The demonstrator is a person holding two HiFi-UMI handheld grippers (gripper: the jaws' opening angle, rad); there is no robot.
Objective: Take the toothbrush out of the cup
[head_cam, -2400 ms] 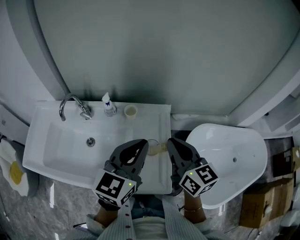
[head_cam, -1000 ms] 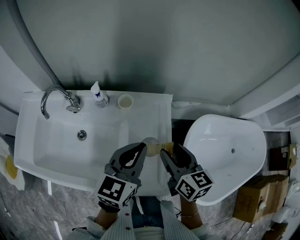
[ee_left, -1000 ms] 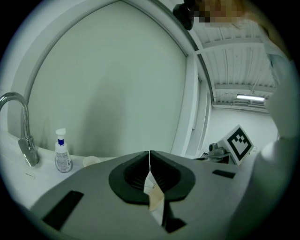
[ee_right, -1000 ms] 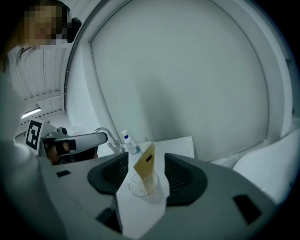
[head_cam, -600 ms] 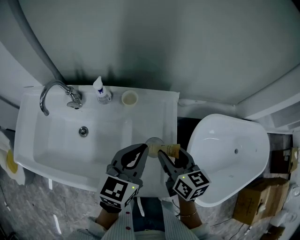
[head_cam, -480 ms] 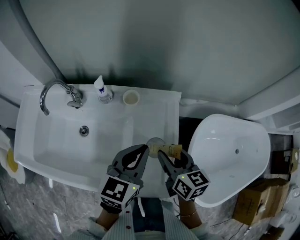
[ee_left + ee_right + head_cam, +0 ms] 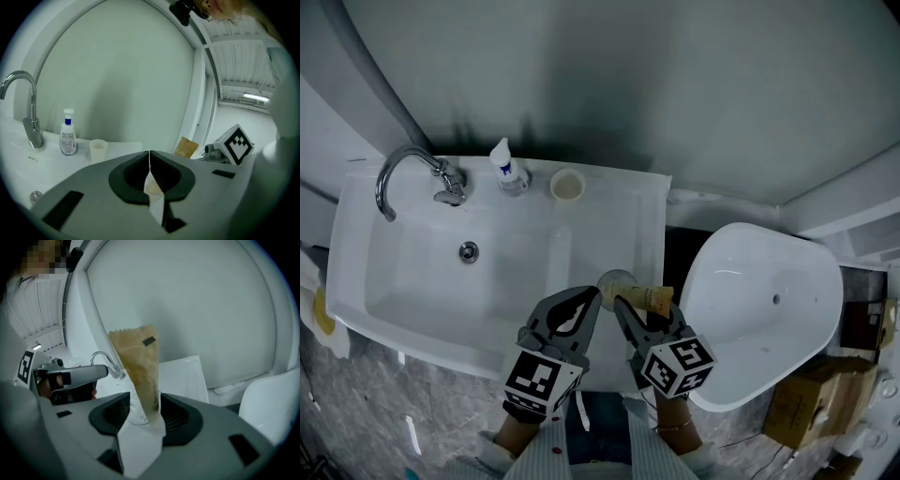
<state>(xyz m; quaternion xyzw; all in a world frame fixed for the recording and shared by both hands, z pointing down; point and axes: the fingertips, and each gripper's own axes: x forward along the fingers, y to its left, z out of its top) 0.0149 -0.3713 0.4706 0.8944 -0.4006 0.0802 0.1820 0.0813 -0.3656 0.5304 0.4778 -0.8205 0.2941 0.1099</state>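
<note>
A clear glass cup [image 7: 614, 279] stands on the white sink counter [image 7: 619, 225], right of the basin. A flat tan tube [image 7: 649, 299] leans out of it to the right; no toothbrush shows. My right gripper [image 7: 645, 314] is at the cup, and its jaws are closing with a gap left on each side. In the right gripper view the tan tube [image 7: 138, 366] rises out of the cup [image 7: 133, 417] between the jaws of the right gripper [image 7: 145, 404]. My left gripper [image 7: 592, 295] hovers just left of the cup, shut on nothing; its tips meet in the left gripper view [image 7: 150, 153].
A chrome faucet [image 7: 398, 173], a small spray bottle [image 7: 508, 169] and a small pale cup [image 7: 567, 185] line the back of the sink. The basin [image 7: 441, 281] lies left. A white toilet bowl [image 7: 759, 309] stands right, and a cardboard box [image 7: 820, 403] beyond it.
Both grippers have sunk and crept forward toward the glass cup. The right gripper's jaws now flank the tan tube and have narrowed a little.
</note>
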